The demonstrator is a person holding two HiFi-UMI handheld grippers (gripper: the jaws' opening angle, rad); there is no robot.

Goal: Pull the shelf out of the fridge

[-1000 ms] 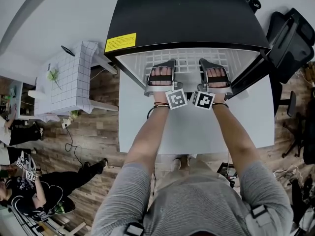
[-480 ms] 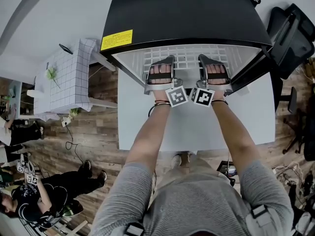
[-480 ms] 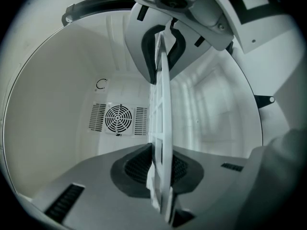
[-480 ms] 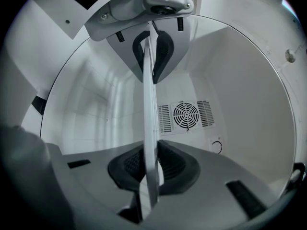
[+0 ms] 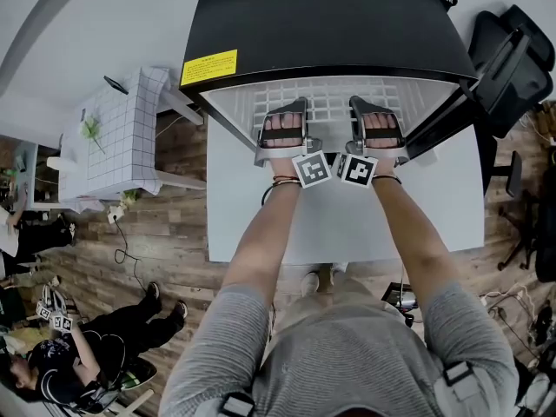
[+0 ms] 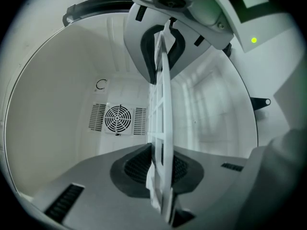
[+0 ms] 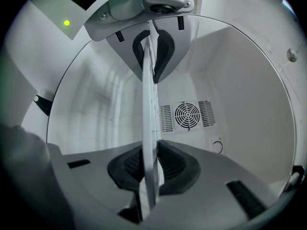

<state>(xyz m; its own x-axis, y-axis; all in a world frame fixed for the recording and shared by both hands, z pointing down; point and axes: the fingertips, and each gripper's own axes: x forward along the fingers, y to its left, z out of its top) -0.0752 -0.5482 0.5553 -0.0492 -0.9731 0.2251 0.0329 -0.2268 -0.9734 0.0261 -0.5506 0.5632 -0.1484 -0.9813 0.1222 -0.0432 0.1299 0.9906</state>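
Head view: small black-topped fridge (image 5: 330,16) with a white interior stands open toward the person, with a yellow label (image 5: 208,68) on its top corner. The white wire-grid shelf (image 5: 330,98) sits inside the opening, and only its front portion shows past the black top. The left tongs (image 5: 284,115) and right tongs (image 5: 375,113) reach side by side to its front edge, arms extended, above a white flat surface (image 5: 252,224) in front of the fridge. Left gripper view: the shelf (image 6: 160,123) runs edge-on between the dark ribbed pads (image 6: 134,166). The left tongs (image 6: 160,174) are closed down to a narrow gap with both pads pressed on the lattice. Further along the same edge the right tongs (image 6: 163,47) clamp it too. A round fan grille (image 6: 118,120) shows on the back wall of the cavity. Right gripper view: same picture mirrored. The right tongs (image 7: 149,174) are nipped onto the shelf (image 7: 149,119), pads bearing on both faces, with the left tongs (image 7: 152,51) beyond and the fan grille (image 7: 187,115) behind. Judgement: both grips are set, and the shelf looks mostly housed, so the pull itself is the step in hand. The next move likely calls for drawing both hands back toward the body together, at an even rate and level. A skewed or tipped shelf could bind on the side walls or slip from the pads.
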